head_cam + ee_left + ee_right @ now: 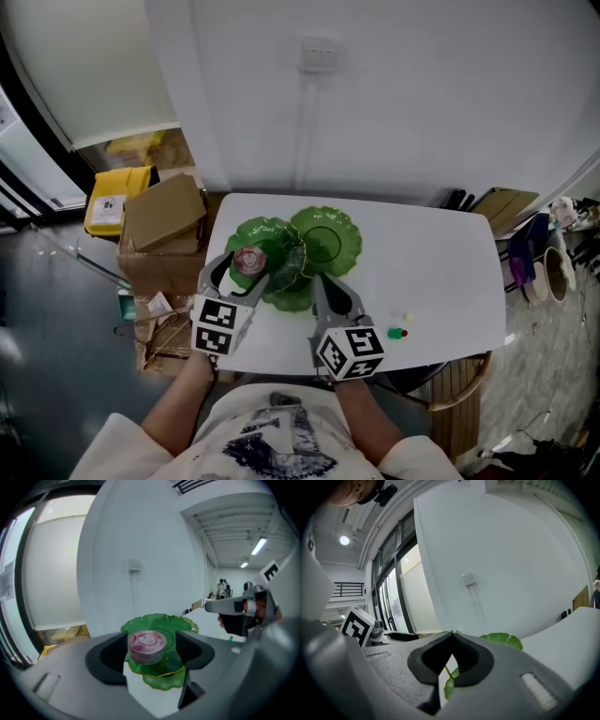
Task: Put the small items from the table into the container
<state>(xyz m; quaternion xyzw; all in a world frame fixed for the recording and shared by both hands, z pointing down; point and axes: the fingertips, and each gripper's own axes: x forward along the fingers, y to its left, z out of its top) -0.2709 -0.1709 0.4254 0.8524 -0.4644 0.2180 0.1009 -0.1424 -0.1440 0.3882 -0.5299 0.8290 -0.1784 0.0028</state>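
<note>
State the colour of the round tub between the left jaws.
Round tub: pinkish red, pale label on top; best in left gripper view.

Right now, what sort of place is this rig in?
Probably a lab or office workspace, not a home: a white table by a plain white wall, cardboard boxes on the floor beside it, and ceiling strip lights.

Three green leaf dishes [251,234] [325,239] [292,298], one pink round tin [248,261], two grippers [244,274] [319,281], one white table [431,262].

On the table [441,253] sit dishes [323,239], small items [398,330] to their right (boxes [164,216] left).
</note>
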